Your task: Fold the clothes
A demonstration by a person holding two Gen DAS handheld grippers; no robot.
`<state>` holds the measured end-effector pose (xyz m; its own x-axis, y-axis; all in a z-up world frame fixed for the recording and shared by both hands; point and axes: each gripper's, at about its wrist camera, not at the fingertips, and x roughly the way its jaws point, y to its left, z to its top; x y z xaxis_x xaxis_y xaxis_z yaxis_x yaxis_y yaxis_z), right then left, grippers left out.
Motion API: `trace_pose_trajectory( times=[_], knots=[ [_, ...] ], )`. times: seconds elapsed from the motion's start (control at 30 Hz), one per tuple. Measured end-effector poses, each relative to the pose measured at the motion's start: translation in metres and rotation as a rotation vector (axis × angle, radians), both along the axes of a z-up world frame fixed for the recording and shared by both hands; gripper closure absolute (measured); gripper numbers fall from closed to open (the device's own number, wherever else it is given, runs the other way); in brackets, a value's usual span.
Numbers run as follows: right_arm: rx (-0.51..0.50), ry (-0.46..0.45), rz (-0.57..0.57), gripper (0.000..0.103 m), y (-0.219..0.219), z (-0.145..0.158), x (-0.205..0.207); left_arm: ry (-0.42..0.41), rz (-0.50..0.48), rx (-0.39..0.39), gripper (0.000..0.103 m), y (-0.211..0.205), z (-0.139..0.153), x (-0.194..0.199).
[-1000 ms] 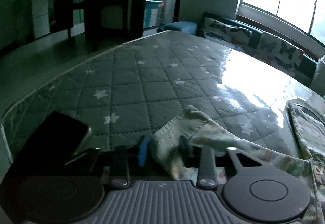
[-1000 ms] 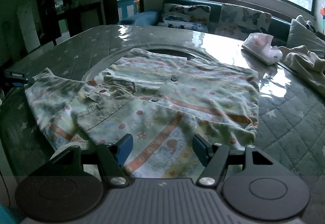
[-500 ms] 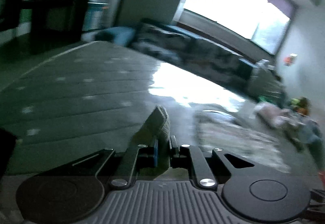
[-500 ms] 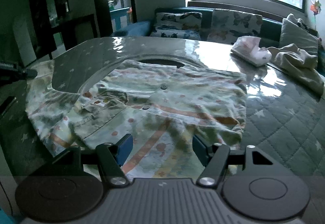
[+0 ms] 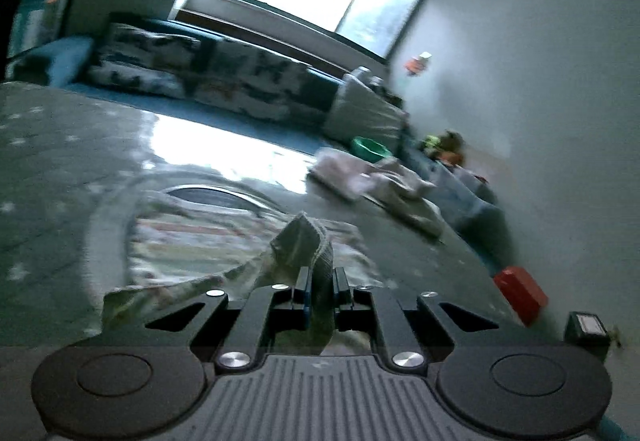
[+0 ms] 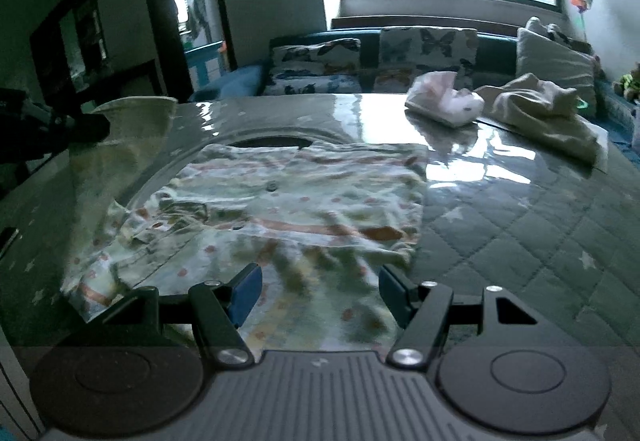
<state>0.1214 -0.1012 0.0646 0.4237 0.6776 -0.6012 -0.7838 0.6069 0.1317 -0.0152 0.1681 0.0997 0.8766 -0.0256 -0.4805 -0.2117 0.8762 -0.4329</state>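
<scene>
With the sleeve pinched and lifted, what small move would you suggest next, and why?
Probably carry the sleeve inward and lay it across the shirt: the left gripper is shut on it, raised at the shirt's side, while the body lies flat and the right gripper is open.

Both the left gripper [image 5: 320,291] and the right gripper [image 6: 320,293] share one build: black linkage arms with silver screws, blue-padded fingers [image 6: 245,291], two round black discs, and a ribbed grey housing nearest the camera.
</scene>
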Motion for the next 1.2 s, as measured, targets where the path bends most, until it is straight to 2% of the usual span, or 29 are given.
trace_pose_trajectory(
  times=[0.13,0.3,0.43,0.5,0.53,0.6,0.67,1.0,1.2],
  knots=[
    [0.008,0.007,-0.028,0.037,-0.008,-0.001,0.005,-0.005,-0.079,-0.016,0.092,-0.019,-0.007,0.013],
    [0.016,0.013,-0.053,0.037,-0.013,-0.001,0.008,0.037,-0.161,-0.011,0.092,-0.043,-0.026,0.024],
    [0.022,0.014,-0.061,0.037,-0.014,0.000,0.009,0.077,-0.217,-0.008,0.078,-0.050,-0.040,0.025],
    [0.024,0.016,-0.063,0.037,-0.014,0.001,0.010,0.087,-0.236,-0.003,0.076,-0.052,-0.044,0.022],
    [0.026,0.022,-0.063,0.038,-0.013,0.001,0.010,0.088,-0.238,-0.001,0.070,-0.051,-0.045,0.021],
    [0.031,0.033,-0.055,0.038,-0.012,0.002,0.010,0.088,-0.230,0.007,0.065,-0.046,-0.045,0.016],
    [0.038,0.047,-0.040,0.038,-0.009,0.002,0.010,0.093,-0.210,0.015,0.065,-0.037,-0.046,0.011],
    [0.019,0.067,0.054,0.039,0.026,-0.007,0.000,0.220,0.013,0.021,0.064,0.032,-0.079,-0.022],
    [-0.006,0.063,0.120,0.039,0.044,-0.012,-0.010,0.235,0.055,0.014,0.065,0.051,-0.085,-0.034]
  ],
)
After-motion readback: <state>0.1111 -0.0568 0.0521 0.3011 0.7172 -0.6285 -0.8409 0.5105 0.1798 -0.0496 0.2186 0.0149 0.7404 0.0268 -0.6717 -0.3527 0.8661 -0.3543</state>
